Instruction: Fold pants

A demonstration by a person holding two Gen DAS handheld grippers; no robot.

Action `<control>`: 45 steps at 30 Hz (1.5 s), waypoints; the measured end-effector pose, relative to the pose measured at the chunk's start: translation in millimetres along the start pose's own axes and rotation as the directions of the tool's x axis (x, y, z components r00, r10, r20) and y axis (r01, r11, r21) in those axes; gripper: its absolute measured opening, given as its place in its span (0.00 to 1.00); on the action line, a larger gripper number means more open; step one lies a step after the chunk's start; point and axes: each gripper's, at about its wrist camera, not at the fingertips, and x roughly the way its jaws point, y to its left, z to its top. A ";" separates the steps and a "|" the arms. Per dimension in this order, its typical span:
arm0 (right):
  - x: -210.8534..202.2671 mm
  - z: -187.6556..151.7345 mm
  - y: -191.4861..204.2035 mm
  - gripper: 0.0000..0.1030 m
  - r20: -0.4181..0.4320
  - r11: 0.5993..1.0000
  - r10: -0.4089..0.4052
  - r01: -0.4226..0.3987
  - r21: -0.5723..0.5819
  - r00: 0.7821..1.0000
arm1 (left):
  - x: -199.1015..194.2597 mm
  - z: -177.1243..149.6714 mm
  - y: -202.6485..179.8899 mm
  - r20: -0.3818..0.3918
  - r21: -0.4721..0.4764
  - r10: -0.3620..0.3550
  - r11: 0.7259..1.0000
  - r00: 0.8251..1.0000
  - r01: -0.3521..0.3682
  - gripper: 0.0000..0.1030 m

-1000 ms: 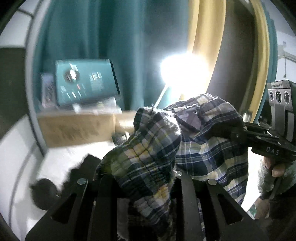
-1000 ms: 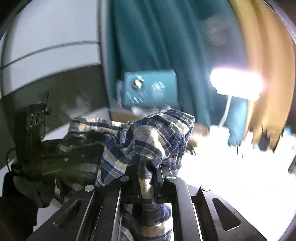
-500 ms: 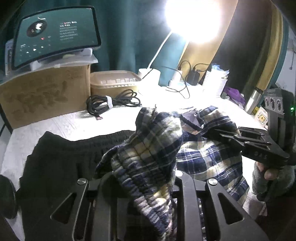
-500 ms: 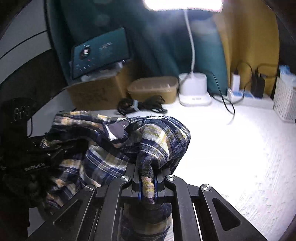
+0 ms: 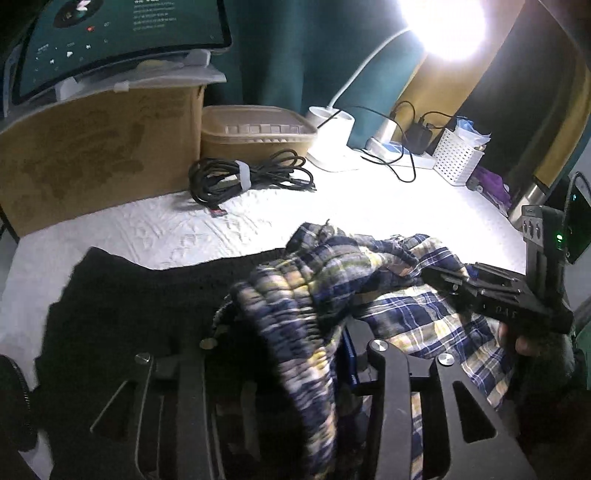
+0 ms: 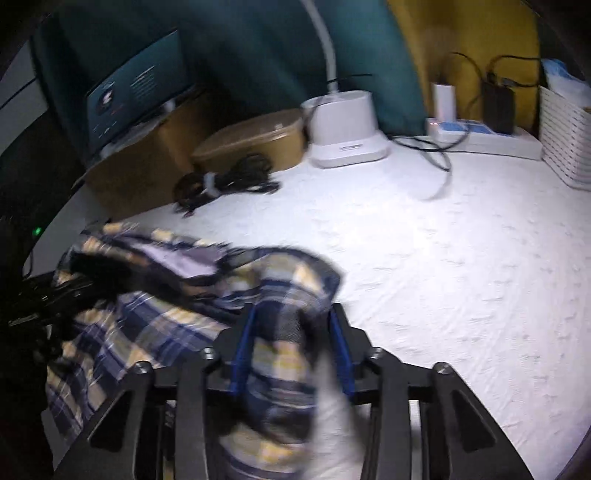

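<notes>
The blue, yellow and white plaid pants [image 5: 417,317] lie bunched on the white table cover, partly over a black garment [image 5: 129,295]. My left gripper [image 5: 280,343] is low over the black garment, and its jaws are opening with the gathered waistband slack between them. In the right wrist view my right gripper [image 6: 291,332] shows blue pads [image 6: 243,350] spread apart, its jaws opening too. A blurred fold of the pants [image 6: 284,295] hangs loose between them. The right gripper [image 5: 439,275], held by a hand, rests on the plaid cloth at the right.
Along the back stand a cardboard box [image 5: 92,147] with a monitor [image 5: 122,33] on it, a beige lidded container [image 5: 258,133], a coiled black cable [image 5: 243,177], a white lamp base [image 6: 343,129], a power strip [image 6: 491,138] and a white basket [image 5: 458,155].
Both grippers have come down to the table with the pants. Each was shut on the plaid cloth before; both pairs of jaws now stand apart with the cloth slack between them.
</notes>
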 end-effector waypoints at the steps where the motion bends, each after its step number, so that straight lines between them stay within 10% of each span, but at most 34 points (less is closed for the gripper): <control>1: -2.0 1.0 -4.0 0.42 0.005 1.000 -0.017 0.017 0.000 1.000 | -3.9 0.9 0.0 0.000 0.007 0.003 1.000 1.000 -0.003 0.39; 21: -35.3 -1.6 18.1 0.45 0.035 0.992 -0.083 0.086 -0.088 0.996 | 1.2 0.6 14.2 -0.047 0.038 0.043 0.998 0.998 -0.041 0.45; 28: -44.5 -10.1 27.6 0.70 0.042 0.992 -0.074 0.078 -0.098 0.996 | -32.1 -7.9 8.8 0.018 0.038 0.056 0.998 0.998 -0.056 0.94; 45: -46.6 -51.3 42.9 0.70 -0.008 0.991 -0.052 0.050 -0.125 0.999 | -39.2 -41.0 -18.8 0.043 0.038 0.130 0.991 0.991 -0.132 0.94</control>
